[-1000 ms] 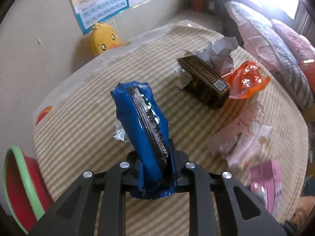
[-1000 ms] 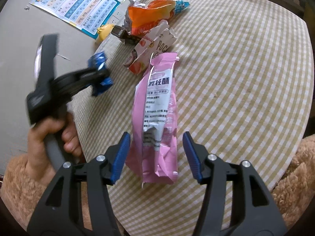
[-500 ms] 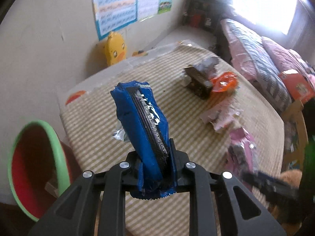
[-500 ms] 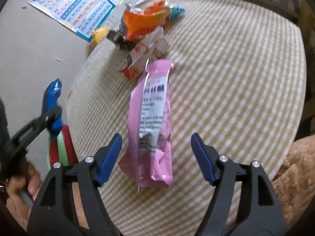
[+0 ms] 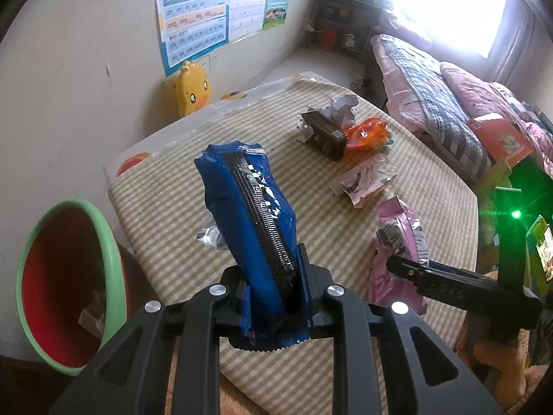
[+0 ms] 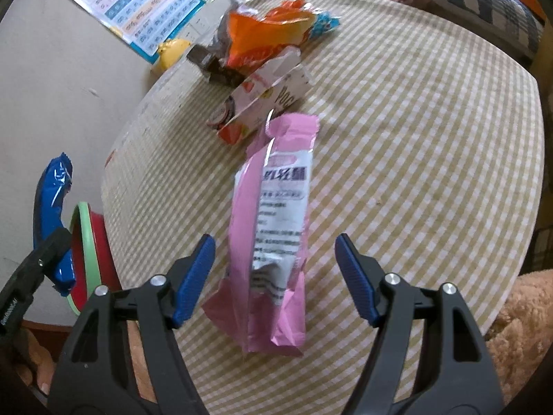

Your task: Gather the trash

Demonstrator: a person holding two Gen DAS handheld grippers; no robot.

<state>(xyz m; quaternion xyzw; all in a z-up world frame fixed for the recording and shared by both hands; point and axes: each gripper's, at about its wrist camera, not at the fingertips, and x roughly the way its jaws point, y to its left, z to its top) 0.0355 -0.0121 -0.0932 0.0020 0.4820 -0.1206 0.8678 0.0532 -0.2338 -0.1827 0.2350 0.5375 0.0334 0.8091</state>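
Observation:
A blue snack wrapper (image 5: 245, 207) stands upright in my left gripper (image 5: 273, 276), which is shut on its lower end above the table's near left corner. In the right wrist view this blue wrapper (image 6: 52, 200) hangs over the red bin with a green rim (image 6: 88, 238). A pink wrapper (image 6: 276, 207) lies flat on the checked tablecloth (image 6: 414, 138). My right gripper (image 6: 273, 242) straddles its near half. The jaws are closing, and the blue pads (image 6: 193, 269) stand clear of the wrapper on both sides.
The bin (image 5: 115, 263) stands on the floor left of the table. Further back lie a torn pink-and-white carton (image 6: 262, 100), an orange bag (image 6: 266, 38), a dark box (image 5: 323, 131) and crumpled foil (image 5: 340, 107). A bed (image 5: 432, 97) runs along the right.
My left gripper has risen and drawn back with the blue wrapper, and more of the bin shows. The right gripper's jaws stand wider around the pink wrapper than a second ago.

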